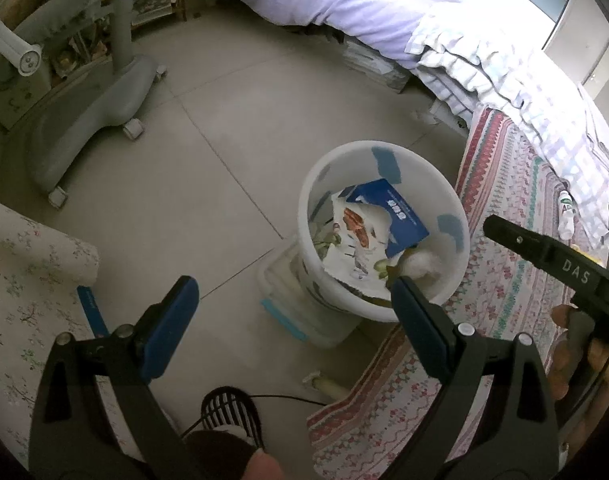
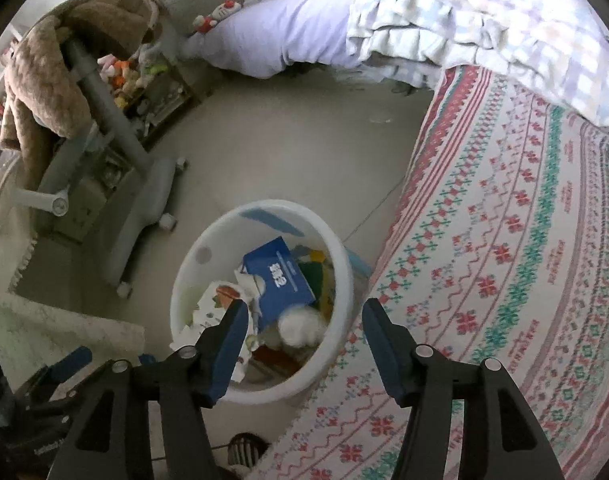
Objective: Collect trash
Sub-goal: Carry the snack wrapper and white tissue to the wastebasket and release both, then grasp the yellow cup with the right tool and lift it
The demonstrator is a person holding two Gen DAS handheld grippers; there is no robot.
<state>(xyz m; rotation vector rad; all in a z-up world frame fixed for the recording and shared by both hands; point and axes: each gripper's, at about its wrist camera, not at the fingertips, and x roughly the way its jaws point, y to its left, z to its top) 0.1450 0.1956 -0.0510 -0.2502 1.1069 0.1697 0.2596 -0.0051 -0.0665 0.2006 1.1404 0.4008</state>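
A white round bin [image 1: 384, 148] [image 2: 264, 206] stands on the tiled floor beside the bed. In it lie a blue box [image 1: 388, 212] [image 2: 282, 280], a torn printed paper [image 1: 356, 240] [image 2: 216, 304] and a white wad [image 1: 424, 260] [image 2: 300, 328], which looks blurred in the right wrist view. My left gripper [image 1: 293, 280] hangs open over the bin's near left side with nothing between its blue pads. My right gripper [image 2: 304, 304] is open above the bin, directly over the white wad and not touching it. One of its black fingers [image 1: 516, 236] shows at the right of the left wrist view.
A patterned quilt [image 2: 504, 240] drapes over the bed edge right of the bin, with a small bottle [image 1: 566, 216] on it. A grey wheeled chair base [image 1: 96, 112] stands at far left. A clear plastic box [image 1: 288, 308] sits against the bin. Flowered fabric [image 1: 24, 280] is near left.
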